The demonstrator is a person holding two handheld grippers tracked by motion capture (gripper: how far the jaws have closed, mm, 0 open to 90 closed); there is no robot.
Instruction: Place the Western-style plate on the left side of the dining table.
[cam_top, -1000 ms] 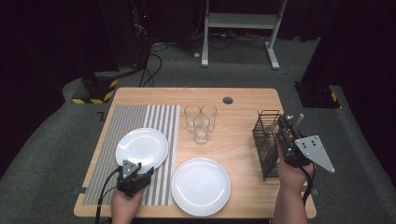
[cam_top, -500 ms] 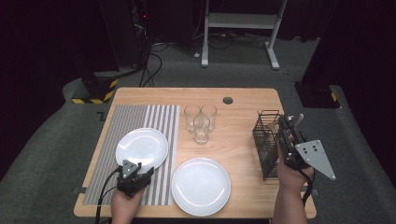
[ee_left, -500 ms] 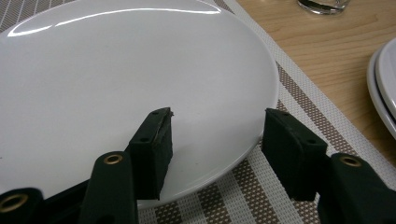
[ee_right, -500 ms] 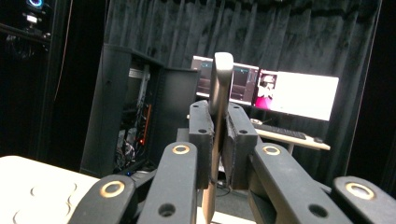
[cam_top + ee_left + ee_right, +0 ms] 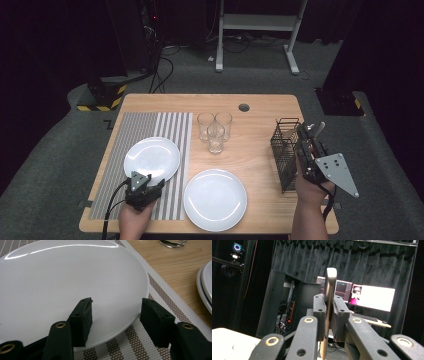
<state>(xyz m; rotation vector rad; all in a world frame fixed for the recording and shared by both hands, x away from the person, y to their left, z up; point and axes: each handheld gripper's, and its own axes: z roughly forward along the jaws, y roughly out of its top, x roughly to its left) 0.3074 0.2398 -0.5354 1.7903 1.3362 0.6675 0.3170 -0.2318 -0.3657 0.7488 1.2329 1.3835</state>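
The thin upright piece (image 5: 329,305) held by the right tool (image 5: 329,315) looks like a utensil handle, pale and flat with a rounded end. It stands on edge between the two black jaws, which are pressed together on it from both sides. Its rounded end rises above the jaw tips and its lower part runs down between the tool's arms. What kind of utensil it is cannot be told. In the high view the right tool (image 5: 311,131) is raised at the right side of the counter (image 5: 255,150), touching or just above the black wire rack (image 5: 286,152) that stands there; the held piece is too small to make out in that view.

The small white plate (image 5: 62,287) lies on the striped mat (image 5: 150,340) at the left of the counter. The left tool (image 5: 113,315) is at its near edge with the jaws apart: one jaw is over the plate's surface just inside the rim, the other is outside the rim over the mat, so the rim lies between them. Whether either jaw touches the plate cannot be told. In the high view the left tool (image 5: 142,186) sits at the plate's (image 5: 151,158) near edge.

A larger white plate (image 5: 215,199) lies on the bare wood just right of the mat (image 5: 150,127). Three clear glasses (image 5: 215,131) stand bunched together near the middle of the counter, well apart from both tools.
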